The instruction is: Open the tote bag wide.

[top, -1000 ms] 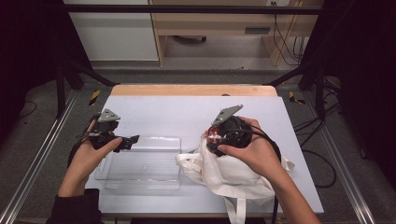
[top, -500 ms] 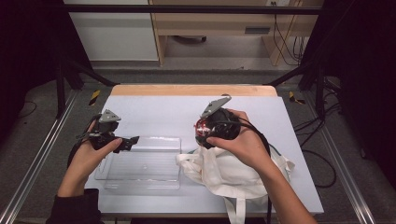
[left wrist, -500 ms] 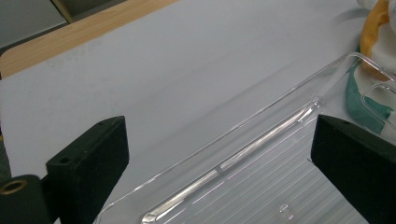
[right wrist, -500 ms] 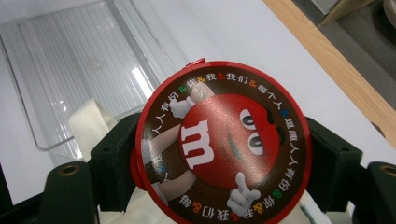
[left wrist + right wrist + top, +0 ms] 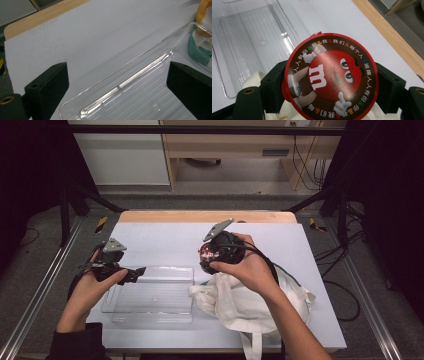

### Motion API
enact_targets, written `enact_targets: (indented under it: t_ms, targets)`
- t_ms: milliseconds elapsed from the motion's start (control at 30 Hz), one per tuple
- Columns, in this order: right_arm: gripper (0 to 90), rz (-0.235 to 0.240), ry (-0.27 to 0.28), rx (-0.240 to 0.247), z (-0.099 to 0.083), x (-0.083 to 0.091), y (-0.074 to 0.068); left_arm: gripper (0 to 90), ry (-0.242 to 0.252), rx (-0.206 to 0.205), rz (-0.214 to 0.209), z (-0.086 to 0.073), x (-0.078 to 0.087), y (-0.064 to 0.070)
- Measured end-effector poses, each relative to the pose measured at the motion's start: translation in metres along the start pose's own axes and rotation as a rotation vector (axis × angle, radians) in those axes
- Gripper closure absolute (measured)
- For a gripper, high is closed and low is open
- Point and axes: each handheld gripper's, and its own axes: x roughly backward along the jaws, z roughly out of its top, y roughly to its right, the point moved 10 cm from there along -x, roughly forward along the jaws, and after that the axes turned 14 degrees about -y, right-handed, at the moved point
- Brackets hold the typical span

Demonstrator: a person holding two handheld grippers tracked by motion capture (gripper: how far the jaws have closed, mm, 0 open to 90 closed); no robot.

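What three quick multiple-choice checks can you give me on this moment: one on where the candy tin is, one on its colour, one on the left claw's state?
1. Where is the round candy tin?
A. Lying in the clear tray
B. Clamped in the right claw
C. On the floor

2. What colour is the tin's rim?
A. Red
B. Blue
C. Green

3. How does the left claw stand?
A. Shut on the tray
B. Shut on the bag
C. Open, with nothing between its jaws

Answers:
1. B: in the right gripper view the right claw has a black jaw pressed against each side of the tin, above the white cloth bag.
2. A: a red edge rings the brown face with its red character.
3. C: in the left gripper view the jaws stand wide apart over the far rim of the clear tray.
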Motion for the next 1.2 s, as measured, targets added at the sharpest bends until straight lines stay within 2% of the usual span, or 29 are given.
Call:
enact_targets:
  t_ms: [233,433,833,1000,1200]
  targets:
    - [24.5,0.005,0.008,0.039,0.012,-0.007,-0.007,4.3,-0.004,0.003,0.0,-0.002,0.001,-0.002]
    - [24.5,0.04,0.032,0.061,0.021,-0.012,-0.014,4.3,0.006,0.005,0.0,-0.001,0.003,-0.002]
    - [24.5,0.08,0.031,0.084,0.03,-0.028,-0.031,4.3,0.0,0.019,-0.001,-0.004,0.002,-0.004]
    - [24.5,0.091,0.03,0.095,0.032,-0.033,-0.036,4.3,-0.011,0.006,0.001,-0.005,0.002,-0.005]
    - [24.5,0.104,0.036,0.095,0.035,-0.037,-0.04,4.3,-0.007,0.016,-0.001,-0.006,0.003,-0.007]
